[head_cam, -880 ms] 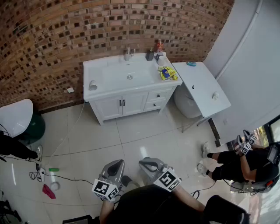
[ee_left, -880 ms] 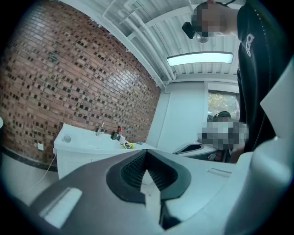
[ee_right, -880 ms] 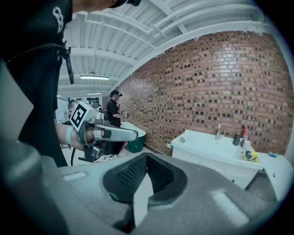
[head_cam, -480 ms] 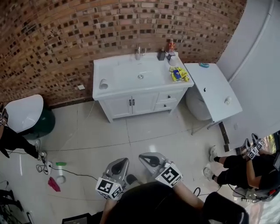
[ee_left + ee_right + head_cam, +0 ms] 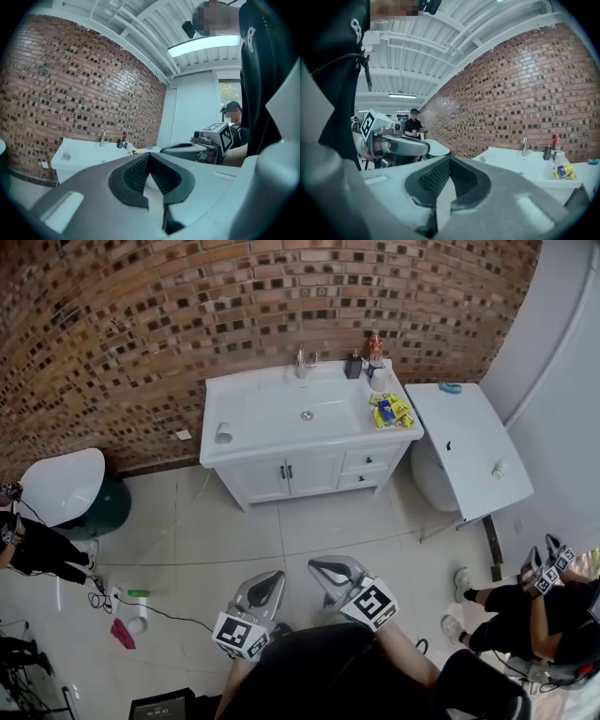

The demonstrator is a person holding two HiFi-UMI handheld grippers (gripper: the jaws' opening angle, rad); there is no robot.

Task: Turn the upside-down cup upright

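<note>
A small white cup rests on the left end of the white vanity top, far across the floor from me; it shows as a small bump in the left gripper view and the right gripper view. I cannot tell which way up it stands. My left gripper and right gripper hang close to my body at the bottom of the head view, side by side, pointing toward the vanity. Both are shut with nothing between the jaws, as the left gripper and right gripper show in their own views.
On the vanity are a faucet, bottles and a yellow packet. A white folding table stands at its right. A person sits at the right. A white round chair and floor cables lie at the left.
The head view has shifted, so the vanity now appears lower and further right. Both grippers stay shut near my body and sit slightly further right in the frame.
</note>
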